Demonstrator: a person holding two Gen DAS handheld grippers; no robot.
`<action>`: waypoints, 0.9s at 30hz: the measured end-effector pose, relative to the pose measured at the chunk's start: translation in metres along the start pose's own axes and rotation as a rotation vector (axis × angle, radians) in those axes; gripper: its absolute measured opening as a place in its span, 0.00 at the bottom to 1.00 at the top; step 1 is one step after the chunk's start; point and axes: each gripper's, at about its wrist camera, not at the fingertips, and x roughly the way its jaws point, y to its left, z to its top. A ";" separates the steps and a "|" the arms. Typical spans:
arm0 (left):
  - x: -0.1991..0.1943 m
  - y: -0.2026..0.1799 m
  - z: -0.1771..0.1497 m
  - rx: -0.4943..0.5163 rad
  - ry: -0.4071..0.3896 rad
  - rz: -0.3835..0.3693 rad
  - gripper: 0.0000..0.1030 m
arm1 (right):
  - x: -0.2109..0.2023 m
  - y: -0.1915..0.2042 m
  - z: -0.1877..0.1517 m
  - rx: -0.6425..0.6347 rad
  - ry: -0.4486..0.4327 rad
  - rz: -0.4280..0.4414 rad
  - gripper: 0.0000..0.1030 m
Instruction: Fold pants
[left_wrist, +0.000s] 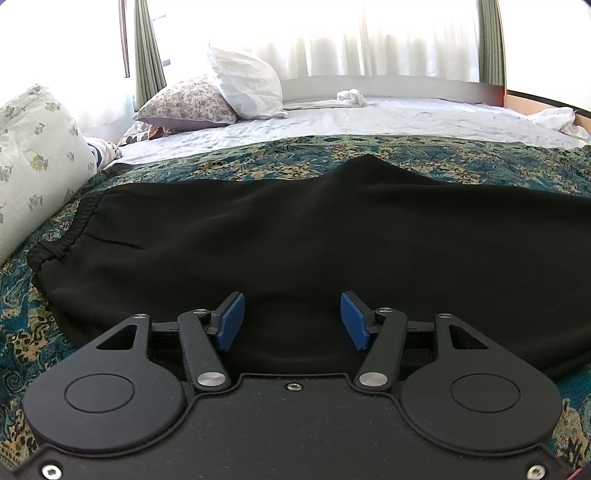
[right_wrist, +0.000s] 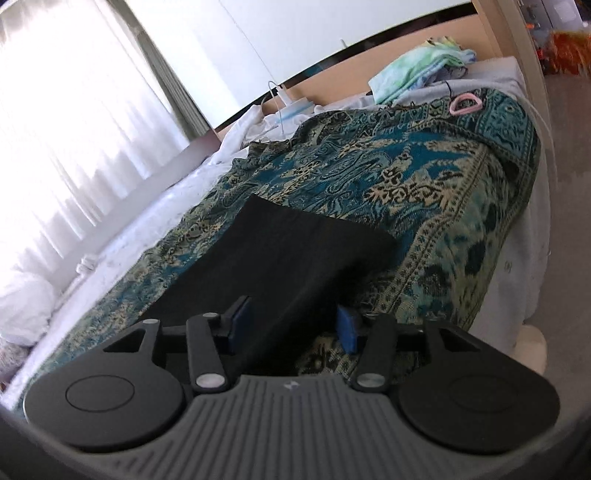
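Black pants (left_wrist: 295, 229) lie spread flat on a teal patterned throw (left_wrist: 461, 162) over the bed (left_wrist: 369, 114), waistband at the left, legs running off to the right. Left gripper (left_wrist: 293, 320) hangs over their near edge, its blue-padded fingers (left_wrist: 232, 321) released and apart, nothing between them. Right gripper (right_wrist: 293, 325) sits at the leg end, fingers (right_wrist: 347, 332) parted either side of the cloth edge, not clamping it. Pillows (left_wrist: 221, 92) rest at the far left.
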 end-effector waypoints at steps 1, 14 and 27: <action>0.000 -0.001 0.000 0.002 -0.001 0.002 0.55 | 0.003 -0.002 0.002 0.019 0.002 0.005 0.61; 0.000 -0.001 -0.002 0.003 -0.008 0.008 0.57 | 0.052 0.018 0.030 -0.093 0.039 -0.093 0.37; -0.004 0.006 -0.010 -0.031 -0.049 -0.010 0.58 | 0.023 0.160 0.018 -0.333 0.059 0.027 0.09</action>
